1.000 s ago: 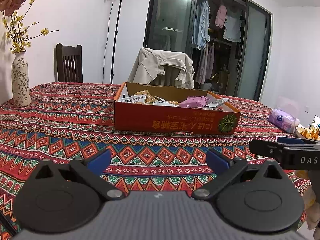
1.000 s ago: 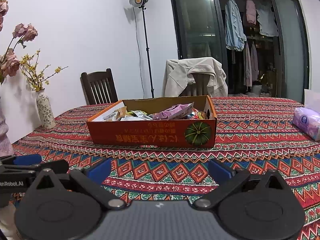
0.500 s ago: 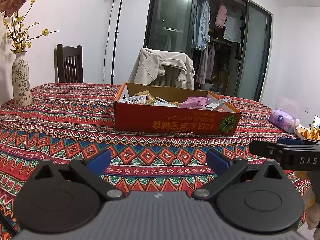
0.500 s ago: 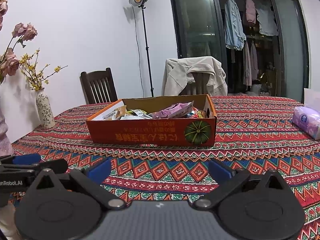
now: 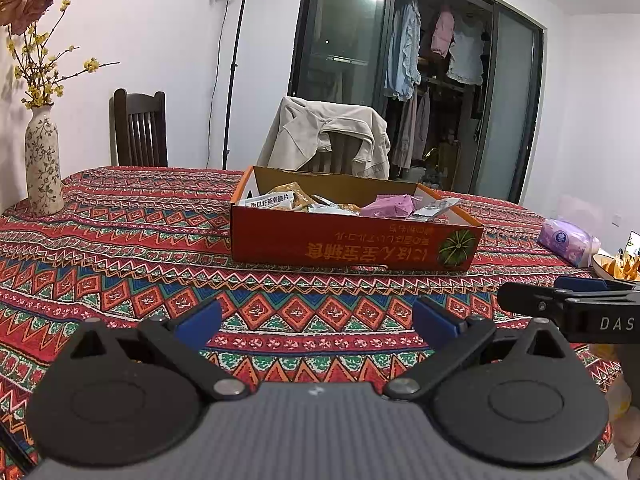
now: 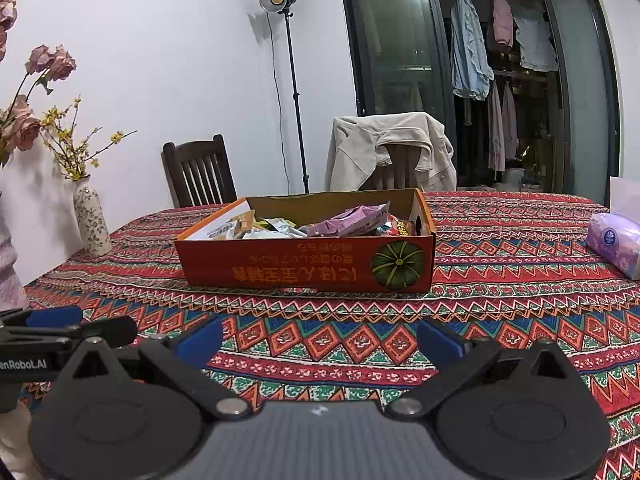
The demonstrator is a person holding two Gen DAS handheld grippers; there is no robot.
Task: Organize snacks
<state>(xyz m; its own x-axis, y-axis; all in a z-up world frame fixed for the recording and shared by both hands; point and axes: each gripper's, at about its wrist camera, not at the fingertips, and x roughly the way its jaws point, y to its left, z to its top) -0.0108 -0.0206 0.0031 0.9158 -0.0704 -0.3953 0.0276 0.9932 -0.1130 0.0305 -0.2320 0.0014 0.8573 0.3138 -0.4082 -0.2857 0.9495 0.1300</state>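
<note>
An orange cardboard box [image 5: 352, 246] with a pumpkin picture stands on the patterned tablecloth and holds several snack packets, among them a purple one [image 5: 394, 205] and a white one [image 5: 268, 201]. The same box [image 6: 304, 266] and purple packet [image 6: 352, 220] show in the right wrist view. My left gripper [image 5: 316, 322] is open and empty, held low over the table well short of the box. My right gripper [image 6: 318, 340] is open and empty, also short of the box. Each gripper shows at the edge of the other's view.
A flowered vase [image 5: 42, 168] stands at the table's left edge. A purple tissue pack [image 5: 568, 240] and a bowl of orange snacks [image 5: 618, 268] sit at the right. Two chairs, one draped with a beige jacket [image 5: 328, 140], stand behind the table.
Both views have drifted slightly lower and a little back from the box. Both grippers stay open and empty.
</note>
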